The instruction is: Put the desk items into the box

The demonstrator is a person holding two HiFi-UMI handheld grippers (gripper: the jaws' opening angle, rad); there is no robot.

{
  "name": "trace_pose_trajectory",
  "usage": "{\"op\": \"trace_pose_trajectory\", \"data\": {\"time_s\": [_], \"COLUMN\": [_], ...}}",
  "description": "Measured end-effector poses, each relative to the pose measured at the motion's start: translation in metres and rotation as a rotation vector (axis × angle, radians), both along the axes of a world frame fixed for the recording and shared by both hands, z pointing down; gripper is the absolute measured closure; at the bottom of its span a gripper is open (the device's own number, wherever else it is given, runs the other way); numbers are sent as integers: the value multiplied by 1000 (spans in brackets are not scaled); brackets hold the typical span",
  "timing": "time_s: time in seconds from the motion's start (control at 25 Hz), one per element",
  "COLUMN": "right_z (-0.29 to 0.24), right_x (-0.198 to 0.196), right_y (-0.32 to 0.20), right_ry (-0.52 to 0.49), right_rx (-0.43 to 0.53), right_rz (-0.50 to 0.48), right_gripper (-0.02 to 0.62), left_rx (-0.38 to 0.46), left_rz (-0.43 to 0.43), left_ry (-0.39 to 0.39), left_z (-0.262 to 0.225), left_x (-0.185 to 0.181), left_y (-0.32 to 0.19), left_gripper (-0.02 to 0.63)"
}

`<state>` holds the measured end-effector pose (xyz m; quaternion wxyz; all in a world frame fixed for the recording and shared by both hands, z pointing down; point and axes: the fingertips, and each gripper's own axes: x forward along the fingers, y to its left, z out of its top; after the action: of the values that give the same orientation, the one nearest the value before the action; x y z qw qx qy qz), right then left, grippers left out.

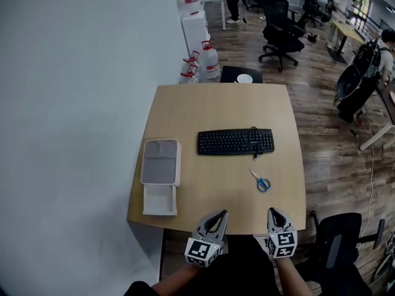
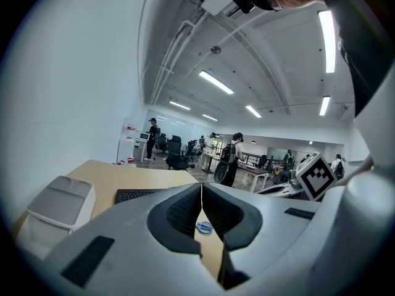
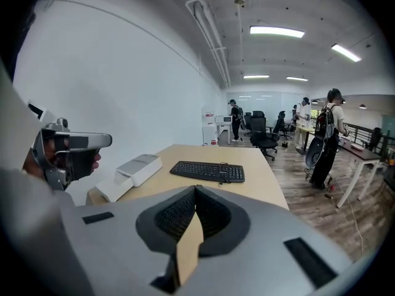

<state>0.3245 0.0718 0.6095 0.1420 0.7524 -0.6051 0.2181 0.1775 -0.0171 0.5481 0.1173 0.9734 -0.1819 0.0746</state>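
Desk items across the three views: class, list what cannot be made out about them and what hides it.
Scissors: missing from the right gripper view; the body of the right gripper covers the near desk.
Keyboard: in the left gripper view, its right end sits behind the left gripper.
Keyboard lettering: too small in every view.
Box: head view, contents too small to tell.

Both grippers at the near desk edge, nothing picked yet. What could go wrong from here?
1. The scissors lie flat on the desk; the shut right gripper could skid them instead of pinching.
2. The keyboard looks longer than the white box, so it may not fit.
3. The white box sits at the desk's left edge; a nudge from the left gripper might push it off.
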Motion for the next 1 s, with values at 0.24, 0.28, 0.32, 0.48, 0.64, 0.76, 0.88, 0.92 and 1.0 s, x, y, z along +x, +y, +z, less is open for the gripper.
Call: {"op": "trace_pose_trajectory", "data": {"time_s": [0.24,0.28,0.32,0.48,0.64,0.76,0.88,0.92,1.0], "right_z": [40,49,59,96,128,152,177,185,199], "right_x": [48,54,61,84,98,101,102,102,104], "right_y": [-33,-38,-43,-66,-81,-90,-93,-95,-98], "right_ry": [-53,-55,-56,-65,-71,-82,-89,-92,-94], "right_rx": [-69,-86,-107,-184,-263,-316,-368,-381,-409], "right_rz": [-87,-108,-128,-189,-251,-296,-325,-329,-338], "right_gripper": [534,534,534,462,459,454,443,440,433], "left_rx": [16,8,0,-11,-17,-26,-39,-37,-36], "left_rz": [-12,-15,-19,-65,-108,-129,-170,-184,-205], "left_ry": [-49,-57,-67,-87,-97,-118,-115,-116,-125], "left_z": [15,21,27,38,38,46,45,46,49], "left_x": [58,65,71,91,101,101,100,99,96], "left_y": [-21,-24,-27,-44,-55,-60,-67,-70,-76], "left_gripper": [588,588,588,588,588,588,588,588,588]}}
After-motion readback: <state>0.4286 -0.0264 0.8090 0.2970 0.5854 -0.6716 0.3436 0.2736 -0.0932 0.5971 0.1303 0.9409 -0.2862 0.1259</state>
